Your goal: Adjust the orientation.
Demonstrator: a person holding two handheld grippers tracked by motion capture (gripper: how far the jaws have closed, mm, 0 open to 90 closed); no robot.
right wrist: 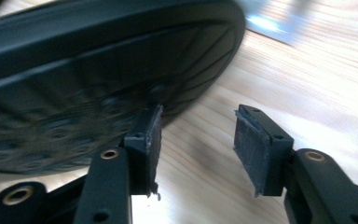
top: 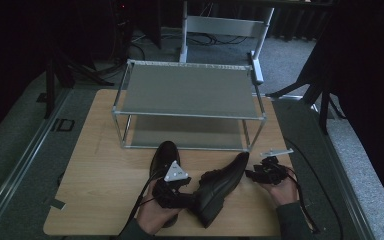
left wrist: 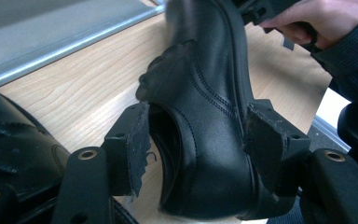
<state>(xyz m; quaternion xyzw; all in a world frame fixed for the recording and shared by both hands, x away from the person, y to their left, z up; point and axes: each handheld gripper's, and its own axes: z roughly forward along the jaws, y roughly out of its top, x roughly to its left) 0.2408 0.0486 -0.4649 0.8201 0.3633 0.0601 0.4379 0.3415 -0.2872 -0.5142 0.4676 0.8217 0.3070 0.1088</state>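
While the high view shows one shoe (top: 220, 187) lying on its side on the tabletop (top: 105, 170) before the rack (top: 187, 92), the left hand-held gripper (top: 180, 192) is at its heel. Its own view shows the jaws clamped across that heel (squeeze firmly; leather slips). Beside the toe, the right hand-held gripper (right wrist: 196, 135) stands apart, holding nothing; it should steady the sole (right wrist: 74, 93) during lifting.

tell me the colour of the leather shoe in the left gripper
Black leather lace-up shoe, best in the left gripper view.
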